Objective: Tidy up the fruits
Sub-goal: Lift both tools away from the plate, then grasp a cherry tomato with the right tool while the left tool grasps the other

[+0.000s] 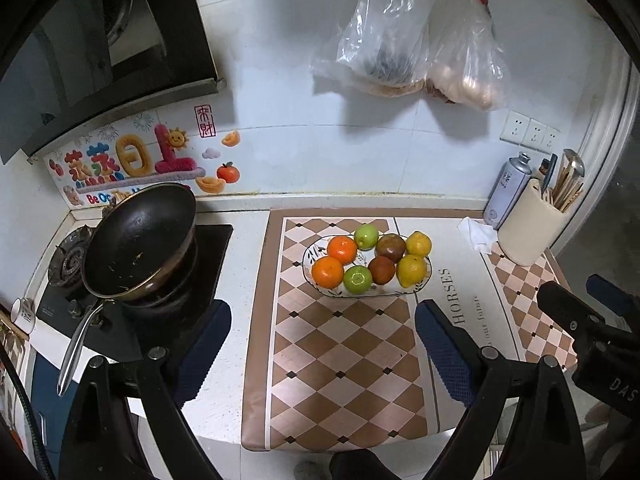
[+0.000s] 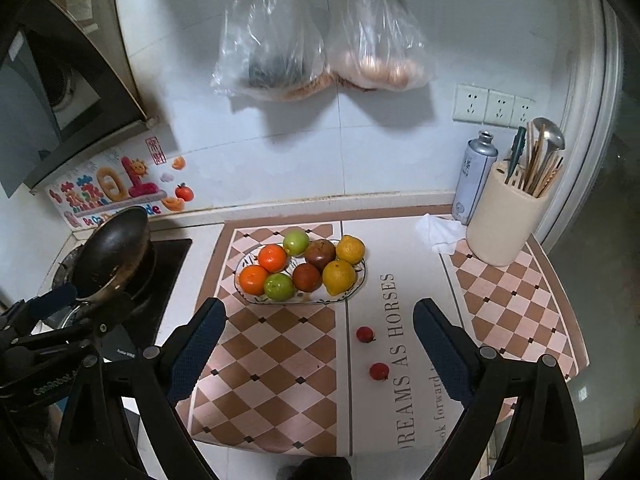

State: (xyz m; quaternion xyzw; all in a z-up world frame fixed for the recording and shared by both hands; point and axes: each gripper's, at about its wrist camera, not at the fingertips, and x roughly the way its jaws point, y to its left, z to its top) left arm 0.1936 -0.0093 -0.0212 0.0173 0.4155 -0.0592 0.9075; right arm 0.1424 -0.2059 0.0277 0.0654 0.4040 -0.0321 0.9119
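Both grippers, left (image 1: 322, 354) and right (image 2: 318, 354), hang open over the mat (image 2: 280, 360); two loose cherry tomatoes (image 2: 365, 334) near the plate (image 2: 356, 288) look light, smooth, squashable, so pinch softly across the middle.

- We take this for a home kitchen: at the left of the frame a dark frying pan (image 1: 140, 240) sits on a gas stove (image 1: 120, 312), under a black range hood (image 1: 100, 52) at upper left.
- On the white tiled wall we see hanging plastic bags (image 2: 320, 32) of food, a colourful sticker (image 1: 132, 164) and a row of sockets (image 2: 494, 106).
- At right a cream utensil holder (image 2: 506, 216) with chopsticks and a ladle stands beside a spray can (image 2: 474, 176).
- Mid-frame, a plate of fruit (image 2: 300, 268) rests on a checkered mat (image 2: 280, 360) on the counter.
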